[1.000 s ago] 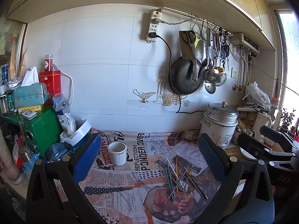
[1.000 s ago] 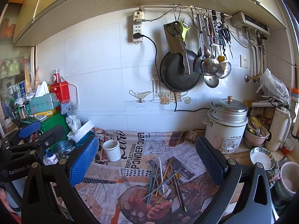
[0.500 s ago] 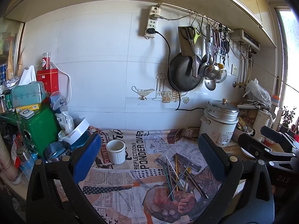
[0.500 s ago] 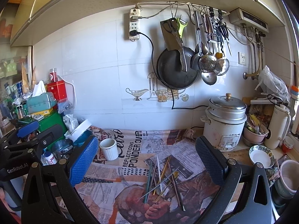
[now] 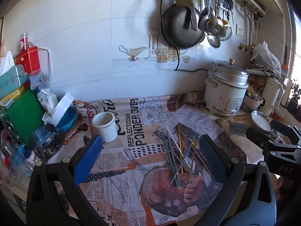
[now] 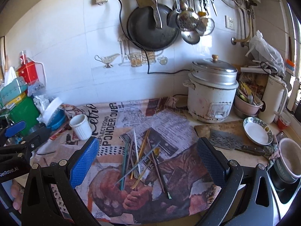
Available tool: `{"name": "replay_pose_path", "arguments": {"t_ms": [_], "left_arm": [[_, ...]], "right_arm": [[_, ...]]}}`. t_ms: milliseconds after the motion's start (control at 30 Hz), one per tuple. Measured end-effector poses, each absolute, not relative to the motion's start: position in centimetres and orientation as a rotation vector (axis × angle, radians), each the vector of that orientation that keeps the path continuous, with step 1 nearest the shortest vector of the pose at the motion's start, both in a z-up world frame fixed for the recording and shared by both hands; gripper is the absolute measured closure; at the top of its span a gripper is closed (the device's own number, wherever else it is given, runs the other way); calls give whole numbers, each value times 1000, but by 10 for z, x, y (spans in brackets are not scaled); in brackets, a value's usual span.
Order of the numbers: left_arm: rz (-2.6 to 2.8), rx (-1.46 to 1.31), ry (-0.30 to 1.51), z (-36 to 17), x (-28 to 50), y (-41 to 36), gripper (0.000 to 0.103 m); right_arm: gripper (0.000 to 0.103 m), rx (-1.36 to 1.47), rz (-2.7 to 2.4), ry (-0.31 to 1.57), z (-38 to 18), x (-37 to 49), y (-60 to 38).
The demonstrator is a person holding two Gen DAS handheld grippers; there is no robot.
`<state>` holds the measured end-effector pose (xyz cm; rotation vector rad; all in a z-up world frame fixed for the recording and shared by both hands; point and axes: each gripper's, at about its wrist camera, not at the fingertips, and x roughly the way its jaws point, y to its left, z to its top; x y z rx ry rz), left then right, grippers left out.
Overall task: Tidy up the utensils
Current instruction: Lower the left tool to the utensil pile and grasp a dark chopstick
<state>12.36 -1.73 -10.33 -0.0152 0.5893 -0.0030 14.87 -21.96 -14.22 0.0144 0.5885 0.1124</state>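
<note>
Right gripper point(image 6: 145, 158), black frame with one blue pad and one black pad: jaws spread wide, nothing between them. Left gripper point(image 5: 150, 157), same build: also wide apart, empty. Both hover above the counter, short of any contact.

Landmark: white ribbed ceramic cup point(image 6: 80, 126), upright and empty, on the newspaper-print cloth point(image 6: 116, 116).

Task items: loose pile of thin chopsticks point(image 6: 139, 160) in green, white, yellow, brown and grey, lying crossed on the cloth, well to the right of the cup and nearer the camera. None in the cup yet, so sorting looks not yet begun.

Doing the step well, by my judgement:
- Take one stick that lies on top; the grey one slanting across the heap looks free.
- Turn the pads so they close across the stick, not along it.
- Grip near mid-length to limit swing.
- Come down nearly to the cloth; thin sticks slip under the pads.
- Carry left to the cup, tip one end down, release inside the rim.

Risk: crossed sticks may drag along. Grey cleaver point(image 6: 225, 141) lies further right of the pile, away from the cup; keep clear.
</note>
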Motion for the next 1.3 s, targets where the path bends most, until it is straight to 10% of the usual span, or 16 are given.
{"name": "replay_pose_path", "arguments": {"t_ms": [433,1000,1300], "left_arm": [[-83,-76,970,-232,229,-41,1],[-374,-40,1232,-299,337,-97,70],[-476,65,1281,-312,363,-131,88]], "right_arm": [[4,12,54,958,-238,231,-247],[53,21,256,1133,-277,303,-244],[68,76,330,1238,-301,324,-245]]}}
